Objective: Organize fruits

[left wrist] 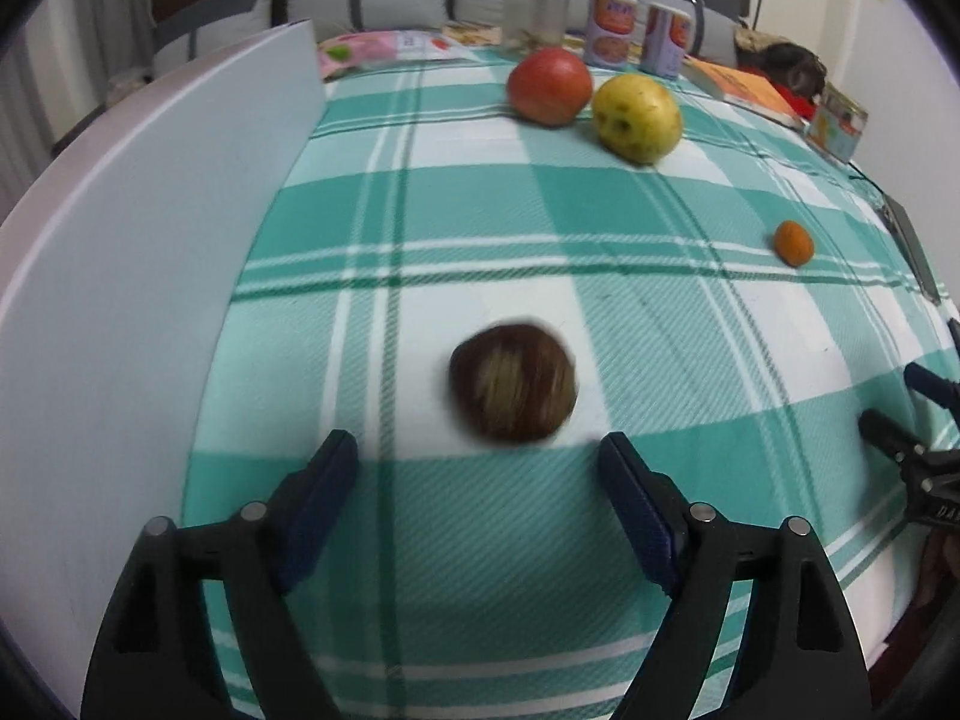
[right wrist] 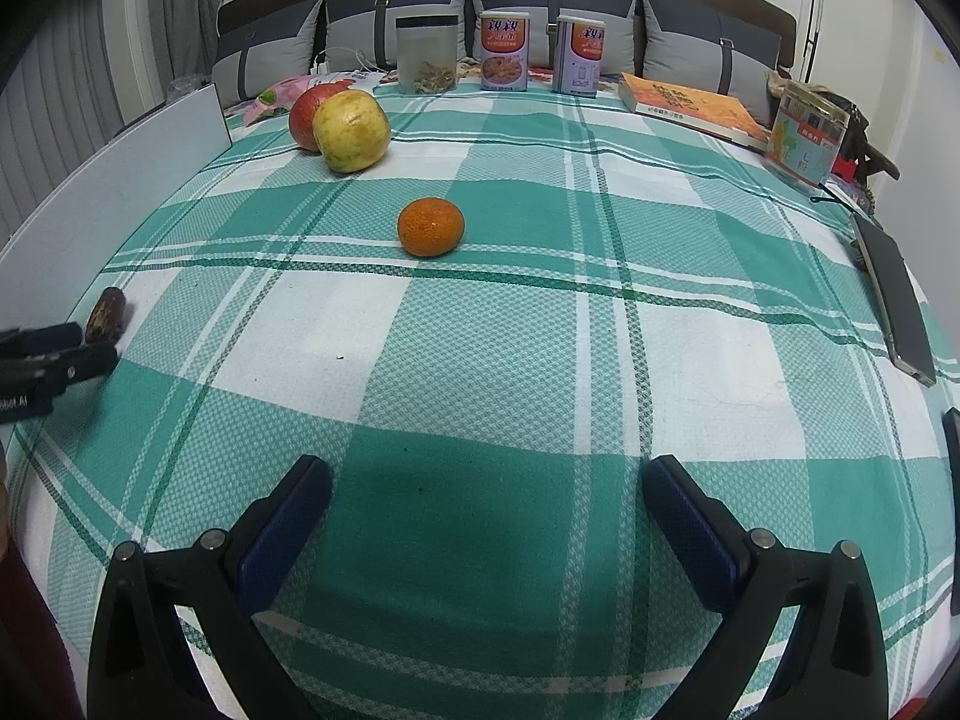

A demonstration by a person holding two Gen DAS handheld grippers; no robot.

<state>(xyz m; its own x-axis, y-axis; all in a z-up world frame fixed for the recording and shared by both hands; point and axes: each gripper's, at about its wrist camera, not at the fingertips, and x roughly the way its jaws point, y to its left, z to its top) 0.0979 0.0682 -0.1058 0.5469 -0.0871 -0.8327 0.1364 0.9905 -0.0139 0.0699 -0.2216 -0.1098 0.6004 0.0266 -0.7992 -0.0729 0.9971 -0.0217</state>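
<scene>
Fruit: brown date [left wrist: 513, 390] lies just ahead of left gripper [left wrist: 477, 450], jaws wide, empty; right gripper [right wrist: 486, 480] farther, also wide.

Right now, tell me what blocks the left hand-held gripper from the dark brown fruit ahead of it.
Nothing visible does. The left hand-held gripper is open, and only bare checked cloth lies between its fingers and the dark brown fruit just ahead.

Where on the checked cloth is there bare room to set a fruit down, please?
Bare cloth lies between the tangerine and the right gripper, reaching right toward the phone. More lies between the white board and the brown fruit. The back edge is crowded: jar, tins, book, the red apple beside the yellow apple.
</scene>
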